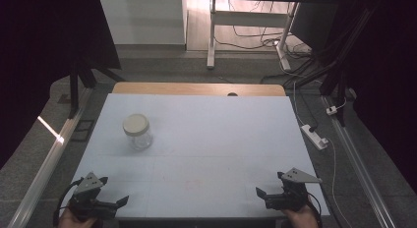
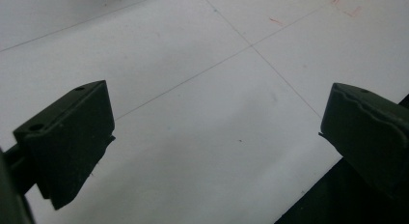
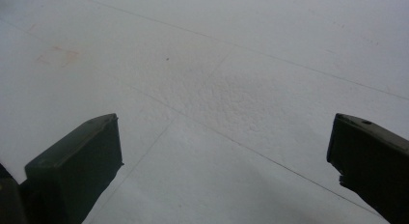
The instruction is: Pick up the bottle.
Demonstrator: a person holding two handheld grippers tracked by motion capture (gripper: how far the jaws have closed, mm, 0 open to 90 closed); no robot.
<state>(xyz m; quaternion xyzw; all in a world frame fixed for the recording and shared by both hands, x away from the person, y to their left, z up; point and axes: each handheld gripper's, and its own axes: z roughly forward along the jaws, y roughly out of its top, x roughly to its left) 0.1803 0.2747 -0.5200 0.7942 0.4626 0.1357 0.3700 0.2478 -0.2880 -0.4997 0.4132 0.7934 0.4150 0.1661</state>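
A: quick pass – glass jar (image 1: 137, 132) with a pale screw lid (image 1: 135, 123) stands upright on the left half of the white table (image 1: 206, 139), toward the middle in depth, well apart from both tools

B: and the grippers?

A: left gripper (image 1: 118, 202) at the near left corner, right gripper (image 1: 261, 194) at the near right corner, both low over the near edge. Jaws on each spread wide, nothing between them – the left gripper view and right gripper view show just bare tabletop with faint pencil lines between the black jaws

B: pose?

A: hands come in from the bottom edge, each gripper lies roughly level and turned inward, so the tips point toward the table's centre line, grey three-cornered plates facing up. Neither is aimed at the jar yet

B: step in hand?

A: my read: the reach for the jar, probably left side since it's nearer. To do it well – swing the left tips round toward the jar, keep the jaws as wide as they are, come in level at the glass body below the lid, straddle it evenly so one jaw doesn't nudge it first; glass will likely slide on that smooth top. Close square on the body, then the right can take the lid from above
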